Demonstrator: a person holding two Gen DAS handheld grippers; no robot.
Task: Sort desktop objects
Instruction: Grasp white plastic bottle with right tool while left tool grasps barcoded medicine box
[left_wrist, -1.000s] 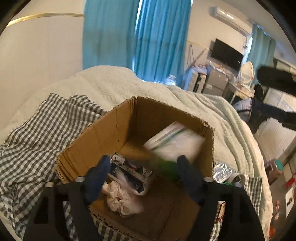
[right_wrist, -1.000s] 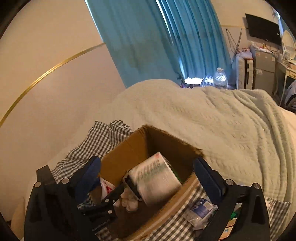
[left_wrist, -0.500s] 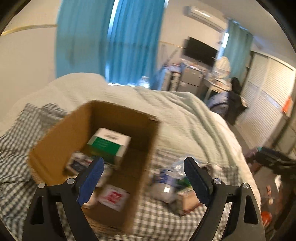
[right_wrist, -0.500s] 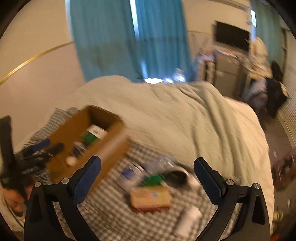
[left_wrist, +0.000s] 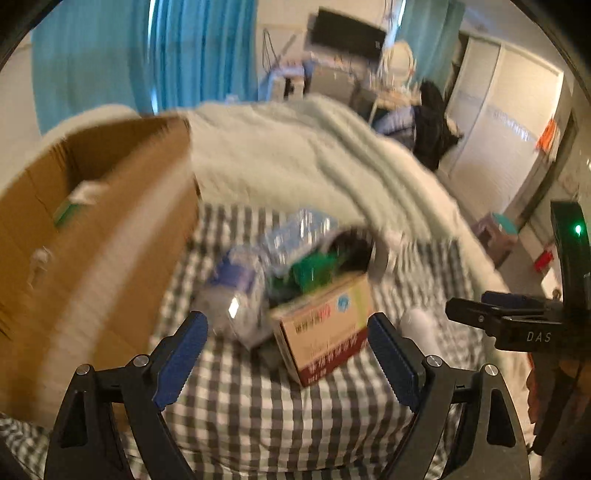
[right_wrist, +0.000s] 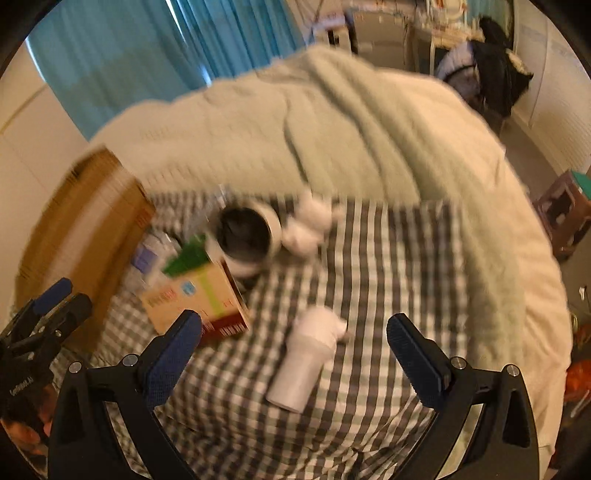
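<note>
- The step in hand looks like the reach for the next item: both grippers hang over the loose pile with nothing between their fingers.
- The left gripper has its blue-padded fingers spread wide, empty, framing the tan cardboard carton with red print and the crinkled clear plastic packet just left of it.
- The right gripper is likewise wide open and empty, with the white cylindrical bottle lying on its side between and beyond its fingers.
- The brown corrugated cardboard box stands at the left, already holding a few items, among them a green-and-white packet.
- Next, each gripper probably needs to drop lower, centre on one item and close; the bottle may roll.
- Farther off lie a dark-mouthed white bowl and crumpled white tissue.
- Everything rests on a grey-and-white checked cloth spread over a bed with a pale green knitted blanket; teal curtains hang beyond.
</note>
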